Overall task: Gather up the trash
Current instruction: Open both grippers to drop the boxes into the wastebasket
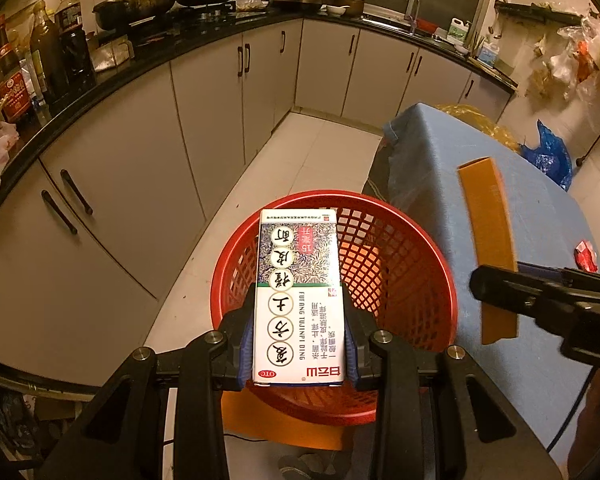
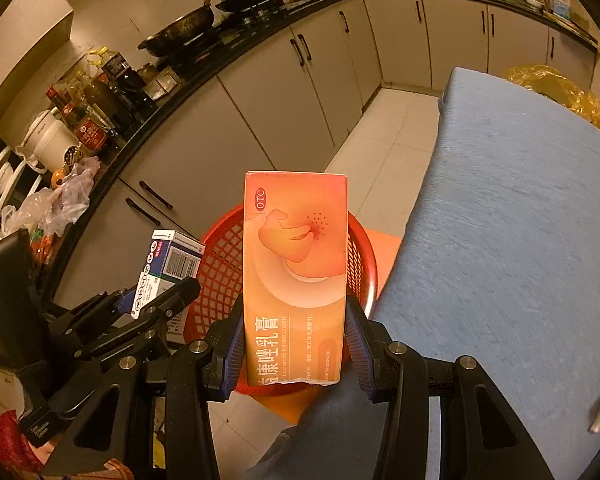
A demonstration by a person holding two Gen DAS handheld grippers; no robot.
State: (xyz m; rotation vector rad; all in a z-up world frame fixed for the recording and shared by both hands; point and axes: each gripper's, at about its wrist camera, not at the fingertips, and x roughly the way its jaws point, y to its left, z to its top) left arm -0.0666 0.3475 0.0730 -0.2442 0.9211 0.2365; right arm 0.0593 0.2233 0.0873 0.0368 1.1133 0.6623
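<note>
The left claw [image 1: 298, 344] grips a white medicine carton [image 1: 298, 296] by its long sides; the right claw [image 2: 296, 340] pinches an orange cream carton [image 2: 296, 276] likewise. Both look light, thin-walled and crushable. Each hangs over the red mesh wastebasket [image 1: 400, 264], whose rim sits just beside the blue tabletop [image 2: 500, 240] edge; beyond, open floor.

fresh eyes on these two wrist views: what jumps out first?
Each gripper is clamped on a medicine carton: the left gripper on a white box, the right gripper on an orange box. Both hang above a red mesh basket on the floor, beside a table under a blue cloth.
</note>
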